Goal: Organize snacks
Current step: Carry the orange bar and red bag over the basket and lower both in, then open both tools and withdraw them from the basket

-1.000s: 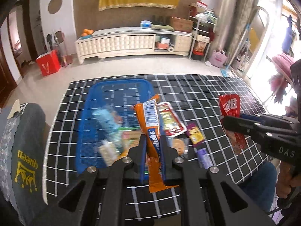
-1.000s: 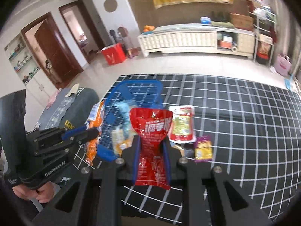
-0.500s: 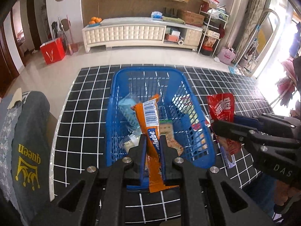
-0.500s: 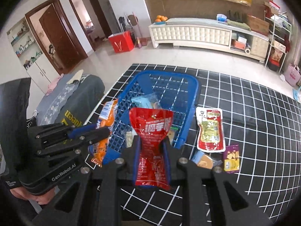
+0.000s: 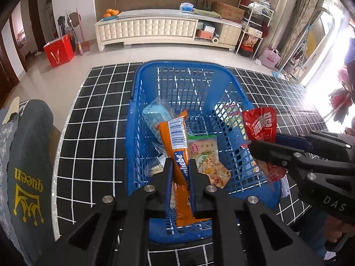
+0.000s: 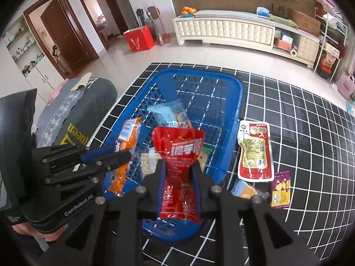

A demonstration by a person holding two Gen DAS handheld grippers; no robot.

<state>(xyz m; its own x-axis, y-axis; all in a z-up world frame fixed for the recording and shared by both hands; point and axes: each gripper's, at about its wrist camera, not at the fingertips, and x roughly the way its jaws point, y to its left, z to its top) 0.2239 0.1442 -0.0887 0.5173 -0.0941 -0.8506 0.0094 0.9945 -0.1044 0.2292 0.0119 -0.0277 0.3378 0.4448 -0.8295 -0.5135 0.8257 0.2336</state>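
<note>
Left gripper (image 5: pixel 180 165) clamps an orange pack (image 5: pixel 176 146) over the blue basket (image 5: pixel 186 66). Right gripper (image 6: pixel 178 166) clamps a red bag (image 6: pixel 178 153) over the basket's near right edge. Basket sits on a black grid mat (image 6: pixel 299 122) and holds a cracker pack (image 5: pixel 205 153) and a pale blue pack (image 5: pixel 155 114). On the mat just right of the basket: red sauce pouch (image 6: pixel 255 153), purple packet (image 6: pixel 280 188).
</note>
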